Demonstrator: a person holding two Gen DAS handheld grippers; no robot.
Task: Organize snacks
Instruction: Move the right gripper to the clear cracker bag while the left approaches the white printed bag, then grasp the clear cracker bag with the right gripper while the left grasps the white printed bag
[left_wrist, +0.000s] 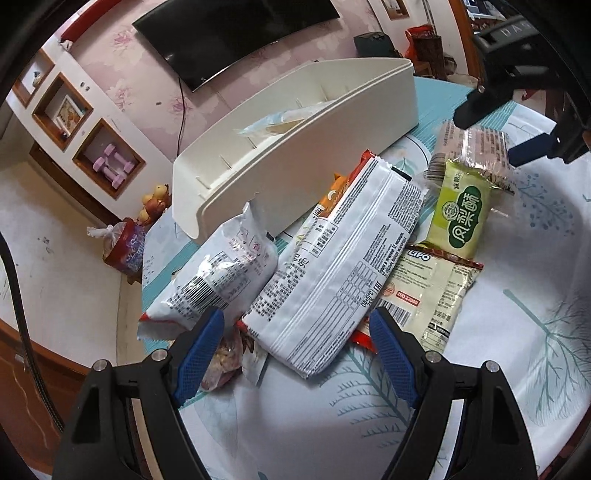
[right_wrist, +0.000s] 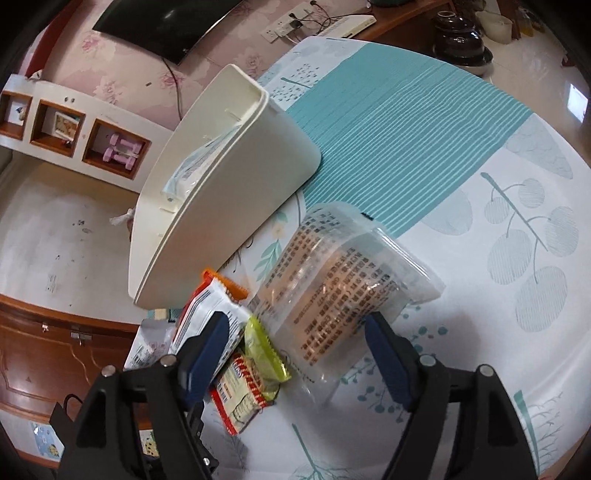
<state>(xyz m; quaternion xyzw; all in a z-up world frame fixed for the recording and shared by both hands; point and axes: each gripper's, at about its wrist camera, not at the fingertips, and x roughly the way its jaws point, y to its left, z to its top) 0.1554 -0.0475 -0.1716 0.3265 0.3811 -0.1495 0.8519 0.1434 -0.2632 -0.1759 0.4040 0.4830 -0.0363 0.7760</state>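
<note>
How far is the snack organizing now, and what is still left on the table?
Done: one pale packet lies in the cream organizer bin. In hand: nothing; the left gripper hovers open over the big white packet, the right gripper open over the clear packet. Left: these two, the green pastry, the Lipo pack and others.

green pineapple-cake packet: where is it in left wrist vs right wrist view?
Left wrist: green packet right of centre, lying on the table between the clear packet behind it and the LIPO packet in front.
Right wrist: lower centre, mostly hidden, just right of the gripper's left finger, beside the clear packet.
Shared landmark: cream organizer bin, behind the snack pile in both.
</note>
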